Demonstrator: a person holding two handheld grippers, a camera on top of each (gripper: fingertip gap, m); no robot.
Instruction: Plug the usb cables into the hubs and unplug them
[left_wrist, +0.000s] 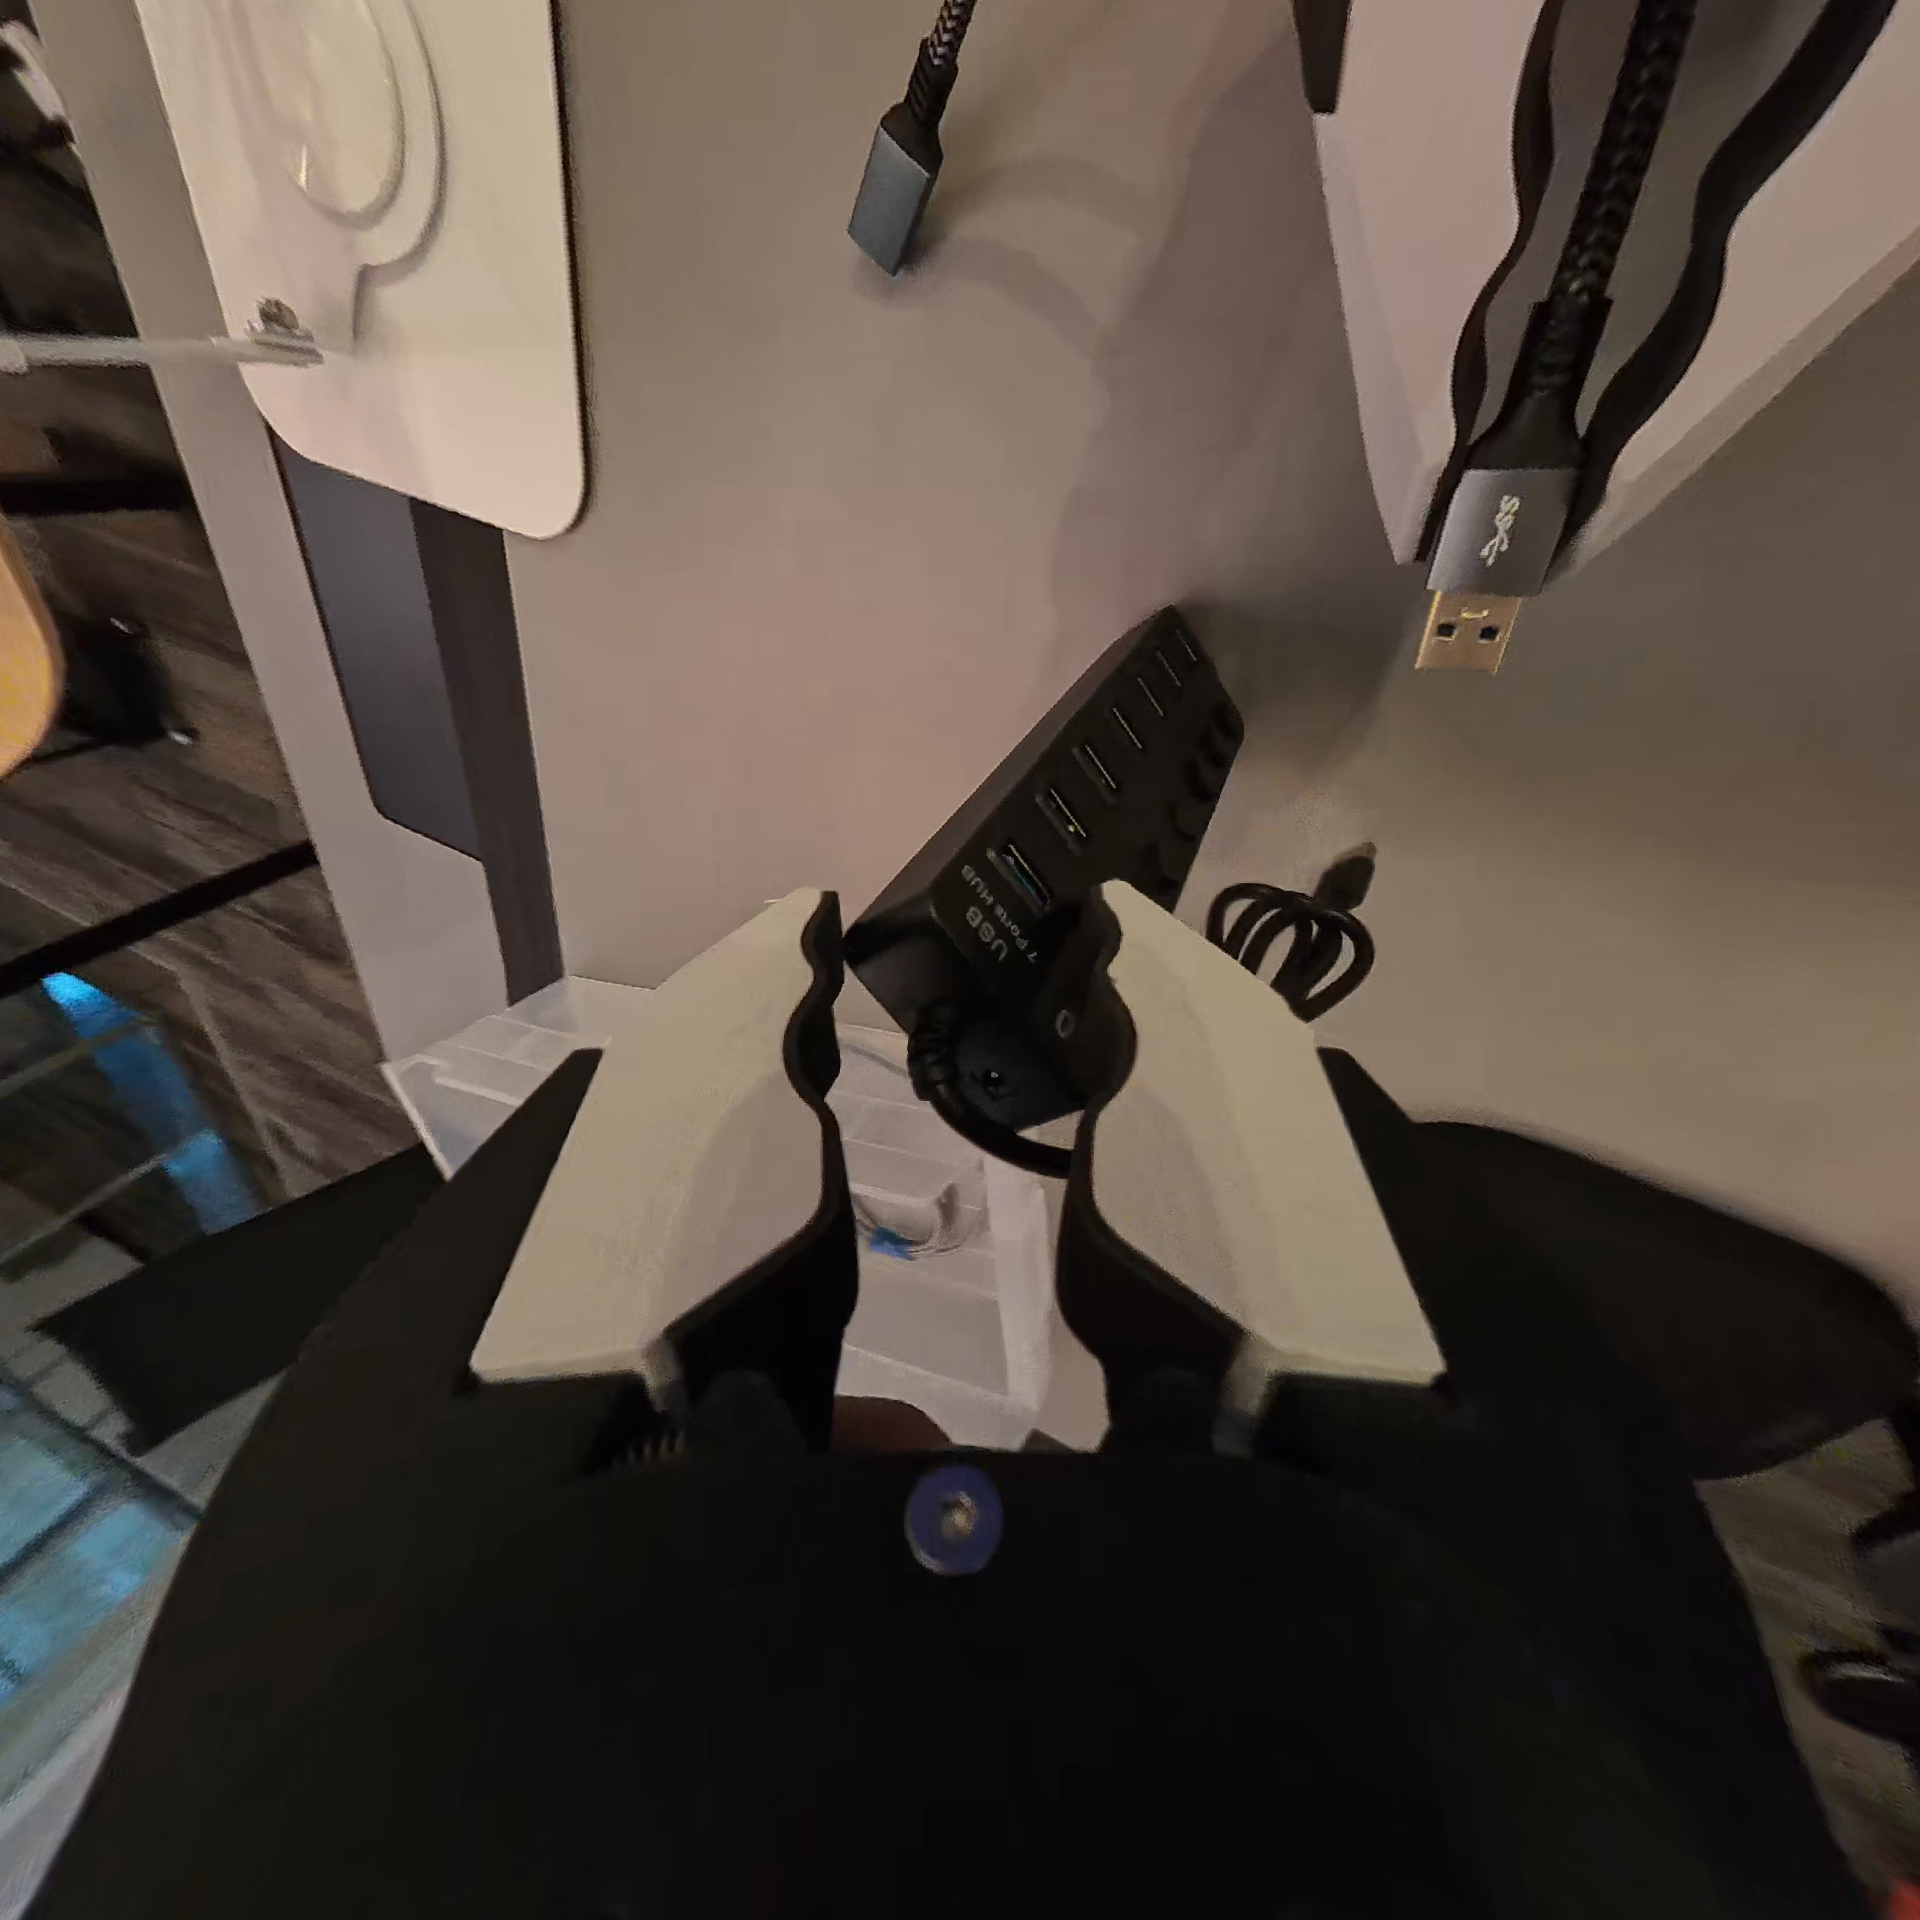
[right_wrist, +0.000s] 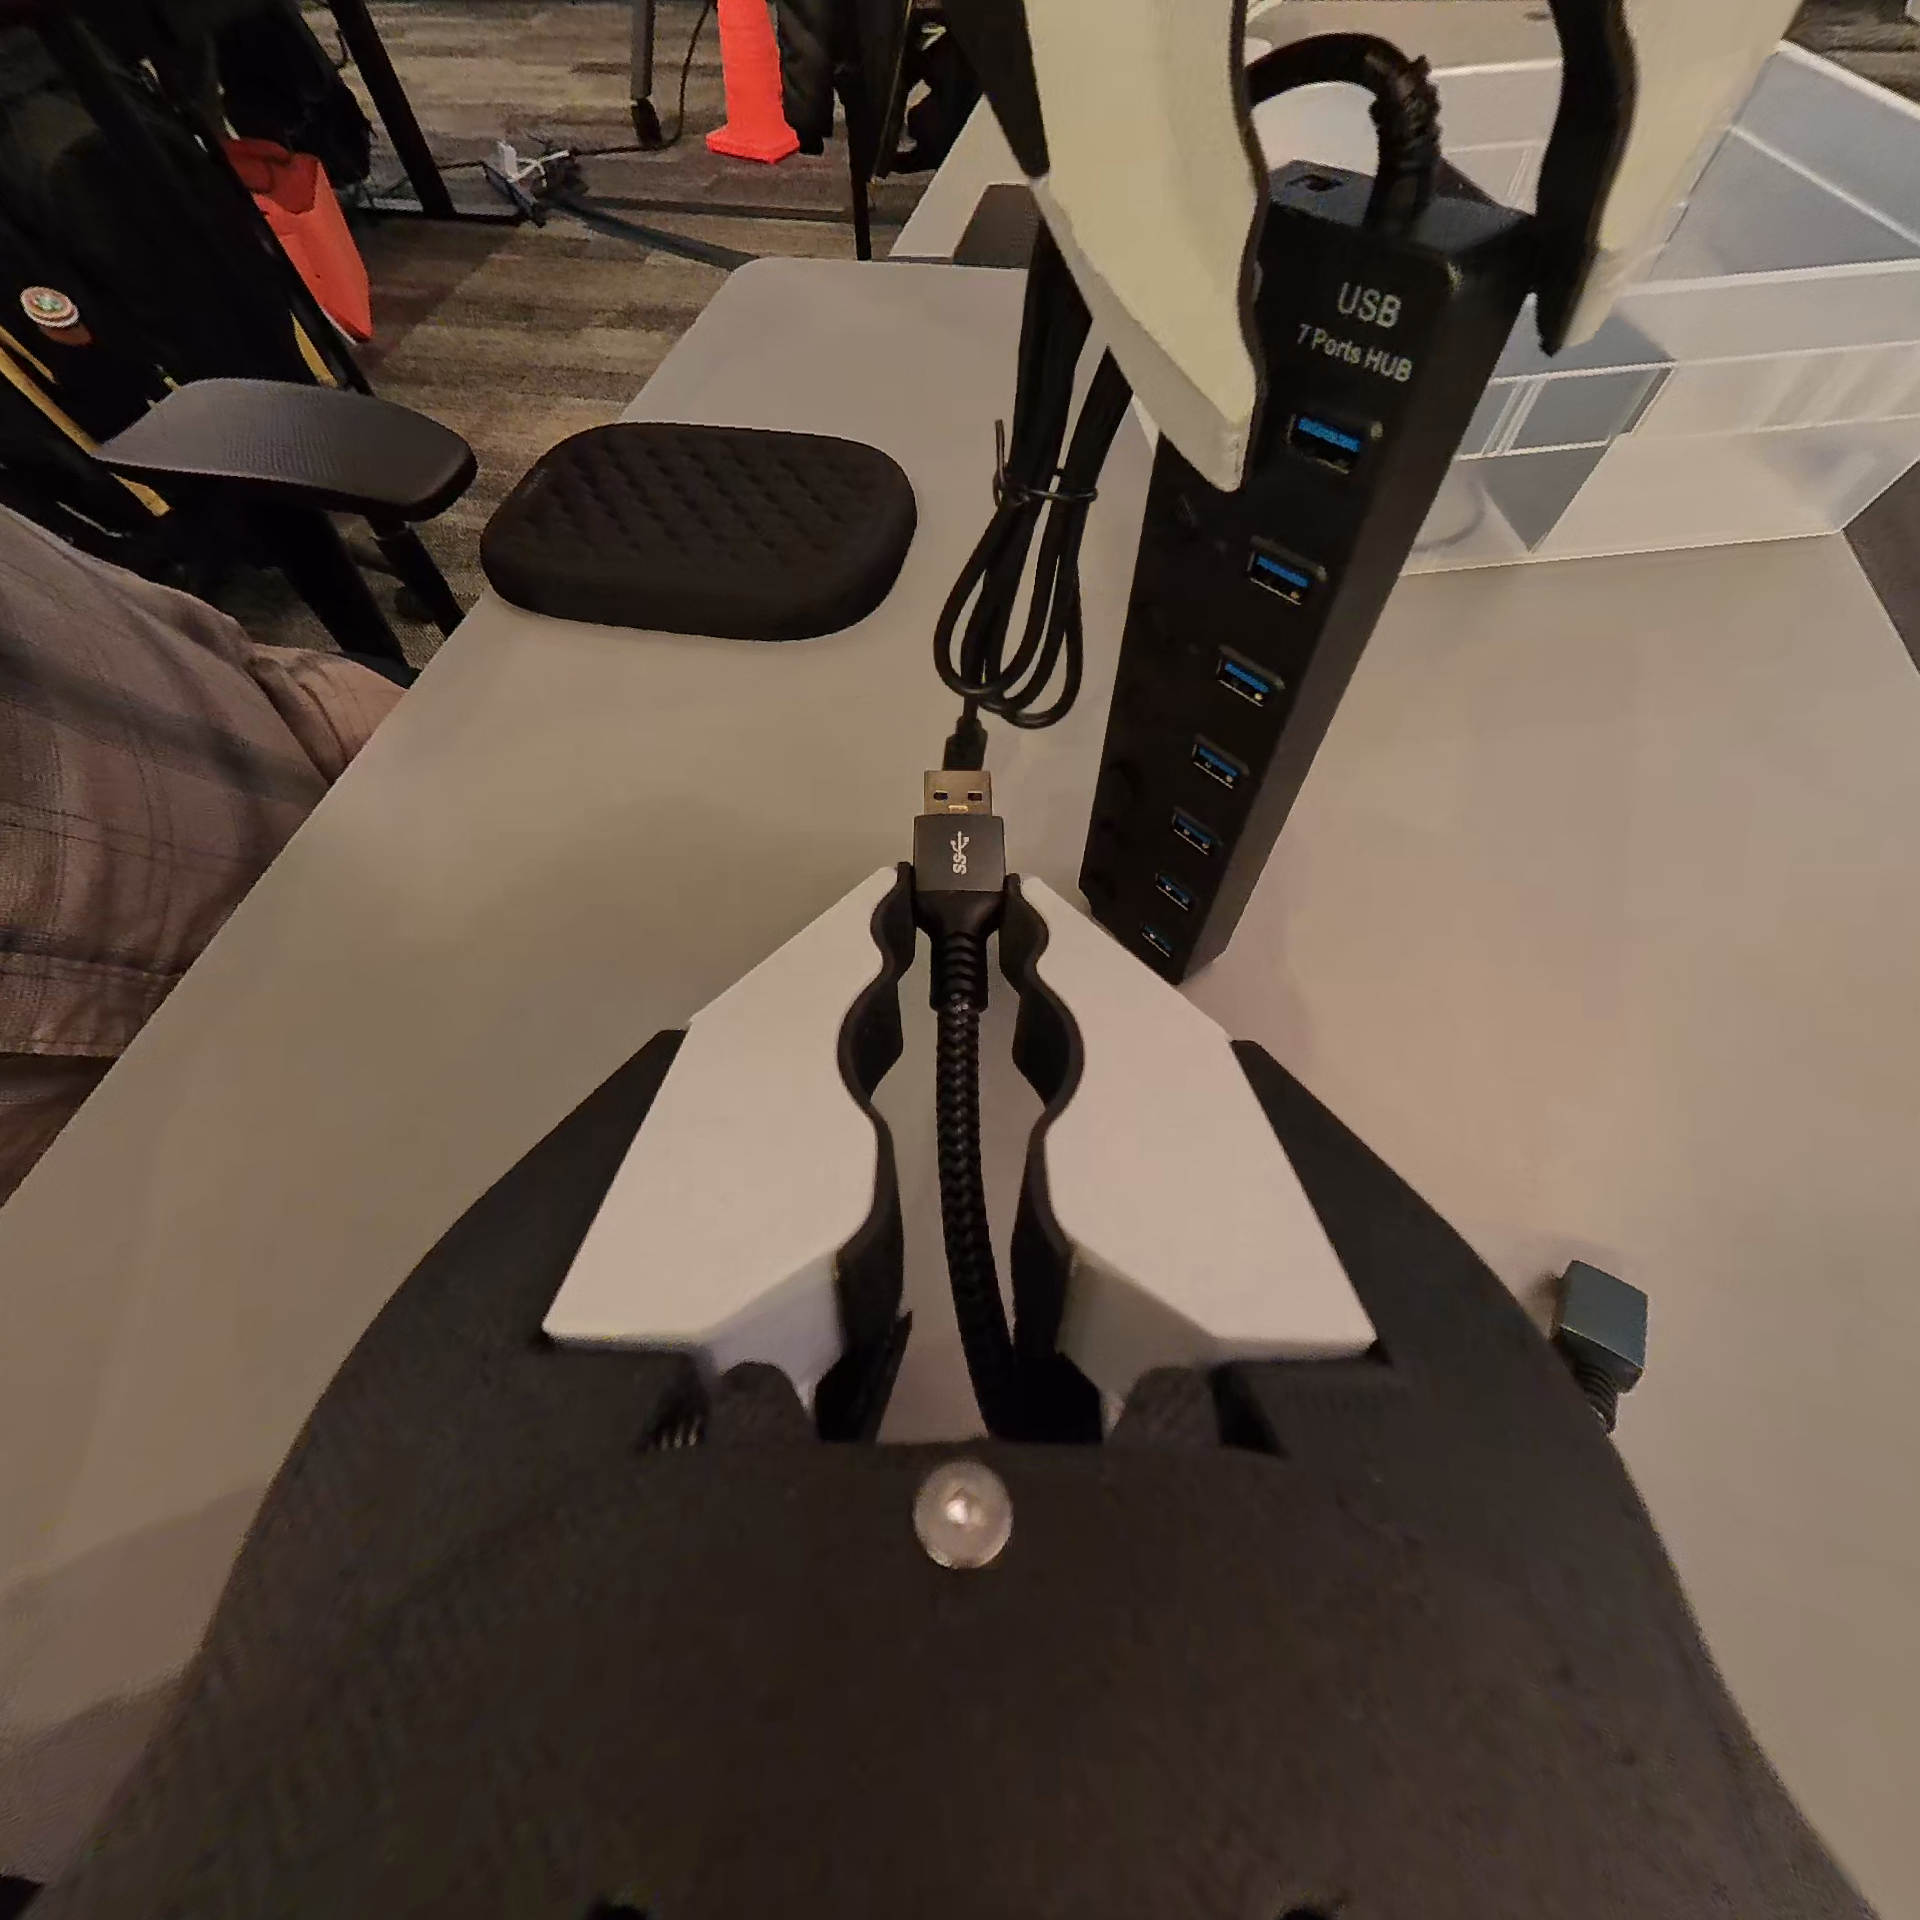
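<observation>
Ahead of our right gripper's white fingers with black wavy pads (right_wrist: 961, 894) we see a long black plastic hub (right_wrist: 1262, 665) with blue ports. Between those fingers runs a black braided cable with a grey metal plug (right_wrist: 958, 852). Left of them lies a black quilted pad (right_wrist: 698, 528) on the pale grey table (right_wrist: 1558, 935).

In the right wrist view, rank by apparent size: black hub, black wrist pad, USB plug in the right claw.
1. black hub
2. black wrist pad, close to the hub in area
3. USB plug, held by the right claw
</observation>
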